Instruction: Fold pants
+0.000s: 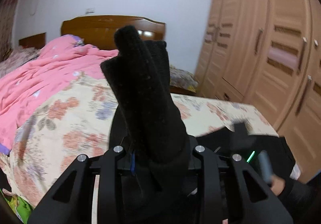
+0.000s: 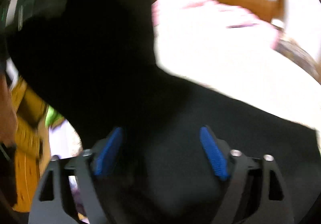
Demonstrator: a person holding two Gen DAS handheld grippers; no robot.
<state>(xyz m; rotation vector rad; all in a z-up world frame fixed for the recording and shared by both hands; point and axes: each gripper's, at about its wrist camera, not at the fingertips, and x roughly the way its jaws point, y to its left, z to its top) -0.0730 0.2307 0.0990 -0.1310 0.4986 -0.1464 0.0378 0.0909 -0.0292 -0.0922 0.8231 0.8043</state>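
The black pants [image 1: 148, 91] rise in a bunched, thick fold straight out of my left gripper [image 1: 156, 153], which is shut on them; the cloth hides its fingertips. More of the black fabric [image 1: 220, 137] trails to the right over the bed's corner. In the blurred right wrist view my right gripper [image 2: 160, 149] is open, its blue pads [image 2: 213, 153] wide apart. The black pants [image 2: 180, 113] lie under and between the pads without being pinched, and a dark fold [image 2: 90, 43] fills the upper left.
A bed with a floral sheet [image 1: 70, 113] carries a crumpled pink quilt [image 1: 40, 69] on the left, below a wooden headboard [image 1: 112, 27]. A tall wooden wardrobe [image 1: 270, 53] stands at the right. A person's hand [image 1: 278, 184] shows at the lower right.
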